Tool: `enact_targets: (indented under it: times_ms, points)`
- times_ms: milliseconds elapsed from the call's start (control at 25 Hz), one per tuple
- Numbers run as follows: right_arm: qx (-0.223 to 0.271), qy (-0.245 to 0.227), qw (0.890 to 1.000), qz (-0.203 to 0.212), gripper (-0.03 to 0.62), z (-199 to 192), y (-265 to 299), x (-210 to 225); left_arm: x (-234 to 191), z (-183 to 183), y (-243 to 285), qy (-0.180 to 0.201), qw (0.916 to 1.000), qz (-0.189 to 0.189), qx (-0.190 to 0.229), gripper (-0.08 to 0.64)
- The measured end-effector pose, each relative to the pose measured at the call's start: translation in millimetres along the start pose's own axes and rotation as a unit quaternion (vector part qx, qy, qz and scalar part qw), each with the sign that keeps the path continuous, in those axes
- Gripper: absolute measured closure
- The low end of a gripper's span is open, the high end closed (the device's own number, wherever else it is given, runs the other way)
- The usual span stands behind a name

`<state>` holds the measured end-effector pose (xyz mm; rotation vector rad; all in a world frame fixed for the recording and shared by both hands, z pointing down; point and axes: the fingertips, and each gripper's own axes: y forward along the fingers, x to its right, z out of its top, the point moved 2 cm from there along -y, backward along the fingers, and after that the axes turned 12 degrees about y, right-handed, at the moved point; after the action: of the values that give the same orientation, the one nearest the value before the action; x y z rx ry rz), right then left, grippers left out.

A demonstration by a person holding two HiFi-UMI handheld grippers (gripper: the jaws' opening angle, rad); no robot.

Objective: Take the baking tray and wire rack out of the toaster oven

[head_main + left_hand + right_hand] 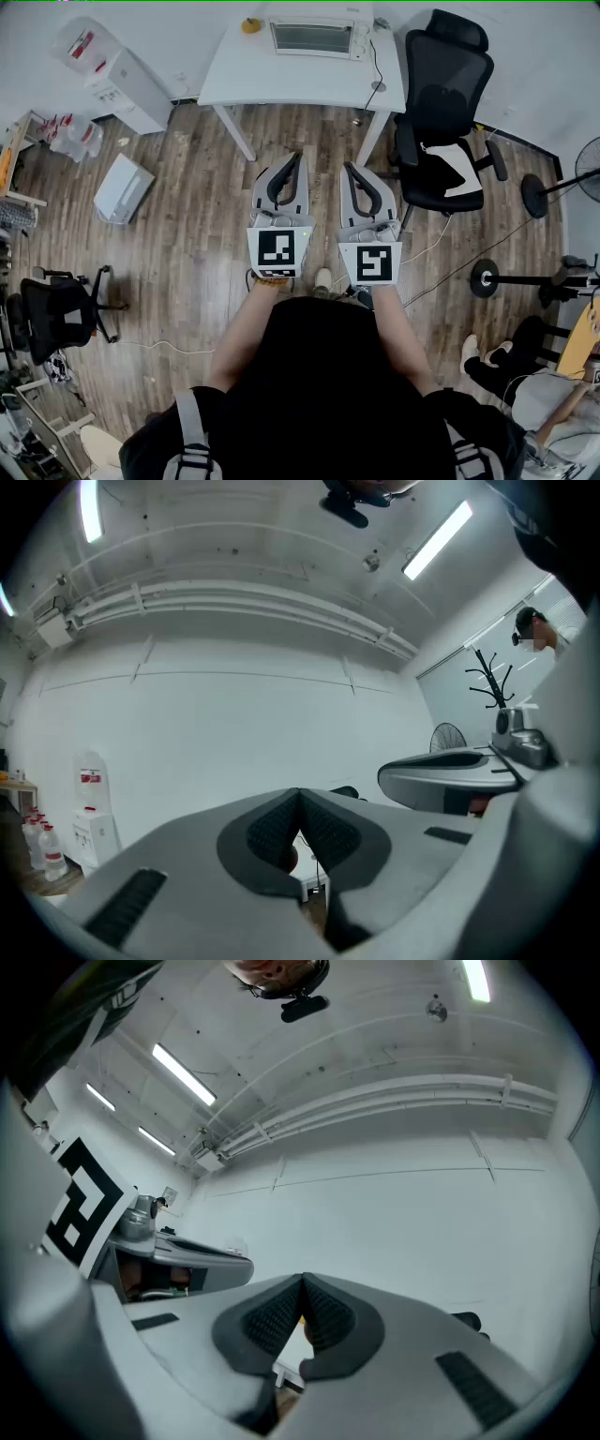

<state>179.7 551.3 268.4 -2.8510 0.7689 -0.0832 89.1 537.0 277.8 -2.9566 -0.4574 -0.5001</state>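
Observation:
A white toaster oven (317,37) with a glass door stands shut on a white table (281,80) at the far side of the room. The tray and rack inside it are hidden. My left gripper (296,157) and right gripper (349,169) are held side by side over the wooden floor, well short of the table. Both are shut with nothing between the jaws. In the left gripper view the pads (281,829) meet at the tip, and in the right gripper view the pads (279,1316) do too; both views look at a white wall.
A black office chair (441,112) stands right of the table. A small orange thing (250,25) lies on the table's back left corner. A white box (123,187) and a water dispenser (122,82) are at the left. A fan stand (553,187) and cables lie at the right.

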Motion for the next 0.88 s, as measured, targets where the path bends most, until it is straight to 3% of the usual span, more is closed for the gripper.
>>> enact_targets:
  times_ms: [360, 760, 880]
  points:
    - [-0.047, 0.055, 0.997, 0.041, 0.561, -17.9, 1.8, 17.7, 10.2, -4.1, 7.8, 0.012, 0.9999, 0.006, -0.007, 0.549]
    - [-0.05, 0.038, 0.996, 0.064, 0.56, -32.7, 39.3, 11.1, -21.8, -31.0, 22.6, 0.014, 0.9995, 0.011, -0.025, 0.549]
    - [-0.064, 0.026, 0.995, 0.066, 0.527, -39.5, 57.3, 13.4, -31.5, -37.8, 40.2, 0.011, 0.9998, 0.003, -0.019, 0.549]
